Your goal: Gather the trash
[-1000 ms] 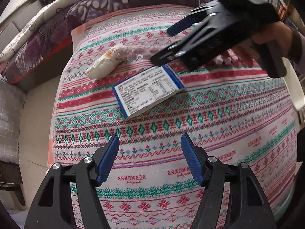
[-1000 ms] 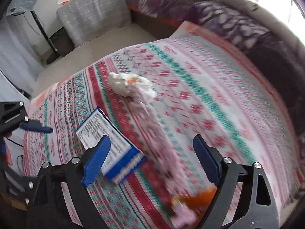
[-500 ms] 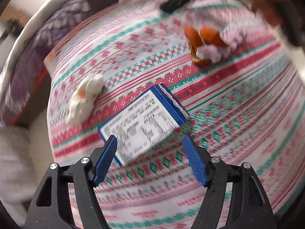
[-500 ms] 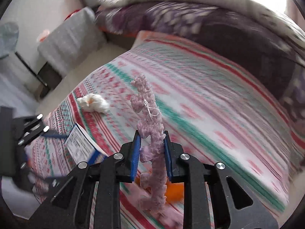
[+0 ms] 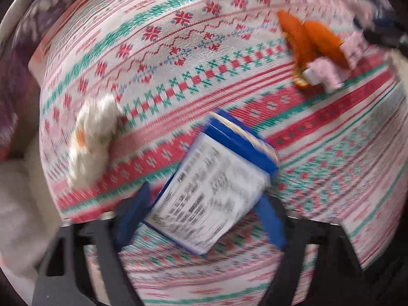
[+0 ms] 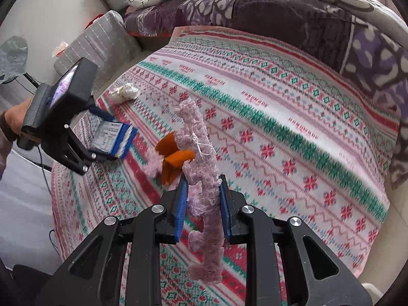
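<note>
A blue and white printed box lies tilted on the patterned bedspread. My left gripper points down over it, its jaws closing with the box between the blue pads; blur hides any contact. From the right wrist view the same box sits inside the left gripper. My right gripper is shut on a pink knitted strip that stands up out of it and hangs below. Orange peel lies just beyond it. A crumpled white tissue rests to the left of the box.
A purple patterned quilt and a pale blanket are heaped along the far side of the bed. A grey checked cushion stands past the bed's left corner. A hand holds the left gripper. The bedspread's edge drops to the floor at left.
My left gripper has dropped toward the box, which now sits between its fingers. My right gripper shut on the pink strip and lifted it off the bed.
</note>
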A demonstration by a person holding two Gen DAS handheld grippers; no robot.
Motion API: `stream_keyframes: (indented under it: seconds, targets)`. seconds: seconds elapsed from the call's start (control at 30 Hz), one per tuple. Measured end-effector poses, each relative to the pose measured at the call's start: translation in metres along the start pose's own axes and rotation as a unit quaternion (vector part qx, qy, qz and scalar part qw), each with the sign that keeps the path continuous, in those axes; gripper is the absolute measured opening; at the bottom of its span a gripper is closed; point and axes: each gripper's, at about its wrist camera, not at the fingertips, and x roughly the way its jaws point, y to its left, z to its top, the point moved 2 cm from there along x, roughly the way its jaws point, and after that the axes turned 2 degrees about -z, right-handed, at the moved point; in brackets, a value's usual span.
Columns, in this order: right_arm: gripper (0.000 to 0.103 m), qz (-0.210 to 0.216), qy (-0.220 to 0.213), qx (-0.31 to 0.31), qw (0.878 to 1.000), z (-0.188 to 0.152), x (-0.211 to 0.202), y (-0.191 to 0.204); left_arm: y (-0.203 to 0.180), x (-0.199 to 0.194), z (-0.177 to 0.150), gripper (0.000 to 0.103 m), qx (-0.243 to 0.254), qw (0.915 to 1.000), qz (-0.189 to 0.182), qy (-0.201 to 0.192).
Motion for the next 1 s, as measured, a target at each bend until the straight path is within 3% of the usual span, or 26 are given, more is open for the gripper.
stream_keyframes:
  seconds: [0.13, 0.27, 0.37, 0.53, 0.77, 0.87, 1.0]
  targets:
    - [0.023, 0.001, -0.010, -0.004, 1.000, -0.003, -0.013, 0.011, -0.009, -0.004, -0.030, 0.064, -0.073, 0.9965, -0.011, -0.040]
    - [0.023, 0.010, -0.027, 0.002, 1.000, -0.005, -0.039, 0.029, -0.025, -0.009, -0.060, 0.063, -0.153, 0.9845, -0.026, -0.082]
    - [0.023, 0.012, -0.045, -0.004, 0.999, -0.012, -0.065, 0.048, -0.037, -0.021, -0.085, 0.062, -0.218, 0.9684, -0.029, -0.117]
    - [0.023, 0.015, -0.079, -0.001, 0.997, -0.030, -0.109, 0.069, -0.061, -0.059, -0.114, 0.062, -0.314, 0.9212, -0.071, -0.219]
    - [0.023, -0.009, -0.122, 0.020, 0.992, -0.059, -0.157, 0.074, -0.126, -0.115, -0.118, 0.063, -0.347, 0.8840, -0.075, -0.304]
    - [0.023, -0.029, -0.148, 0.043, 0.988, -0.073, -0.177, 0.066, -0.145, -0.136, -0.114, 0.063, -0.359, 0.8638, -0.090, -0.342]
    - [0.023, -0.060, -0.164, 0.090, 0.981, -0.094, -0.192, 0.040, -0.176, -0.137, -0.106, 0.063, -0.349, 0.8531, -0.113, -0.371]
